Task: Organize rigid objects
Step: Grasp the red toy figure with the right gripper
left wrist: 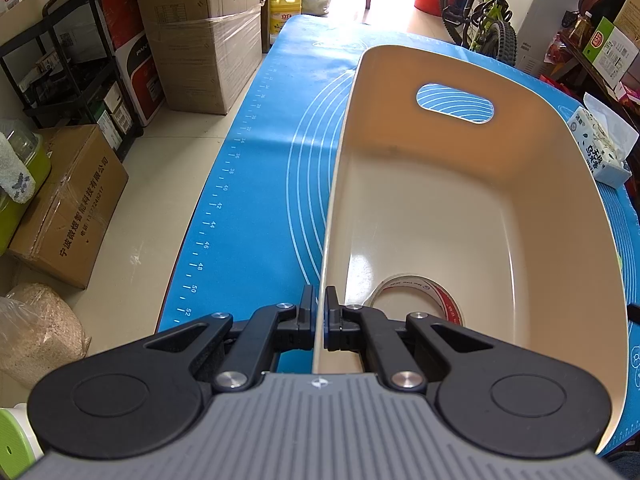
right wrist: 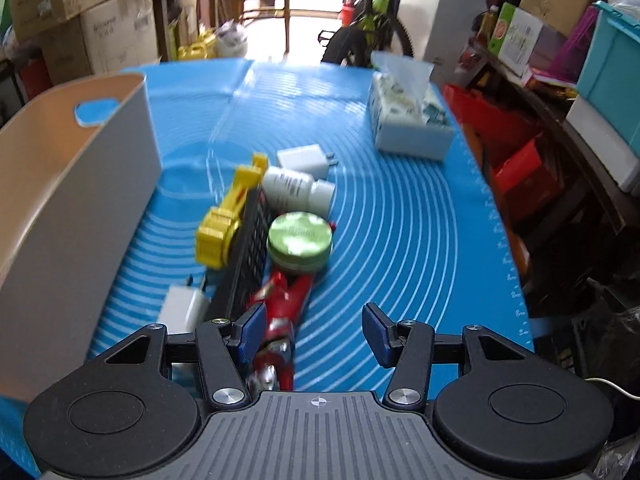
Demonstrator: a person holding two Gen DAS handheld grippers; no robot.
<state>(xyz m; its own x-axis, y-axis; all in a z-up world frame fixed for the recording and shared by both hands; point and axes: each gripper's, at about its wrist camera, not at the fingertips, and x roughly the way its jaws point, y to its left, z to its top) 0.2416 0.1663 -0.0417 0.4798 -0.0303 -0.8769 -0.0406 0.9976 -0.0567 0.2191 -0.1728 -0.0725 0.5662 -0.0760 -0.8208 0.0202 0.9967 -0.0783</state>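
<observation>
My left gripper (left wrist: 320, 300) is shut on the left wall of a cream plastic bin (left wrist: 460, 184); a roll of tape (left wrist: 416, 296) lies inside near me. The bin also shows at the left of the right wrist view (right wrist: 72, 184). My right gripper (right wrist: 316, 328) is open above a red toy figure (right wrist: 284, 312) on the blue mat (right wrist: 420, 240). Ahead lie a green round tin (right wrist: 300, 240), a black calculator (right wrist: 250, 256), a yellow plastic part (right wrist: 226, 220), a white bottle (right wrist: 296, 190), and two white chargers (right wrist: 304, 160) (right wrist: 182, 306).
A tissue box (right wrist: 408, 120) stands at the mat's far right, and shows in the left wrist view (left wrist: 600, 148). Cardboard boxes (left wrist: 200, 32) and a black shelf (left wrist: 72, 60) line the floor to the left. A bicycle (left wrist: 488, 8) stands beyond the table. Red crates (right wrist: 512, 160) sit at the right.
</observation>
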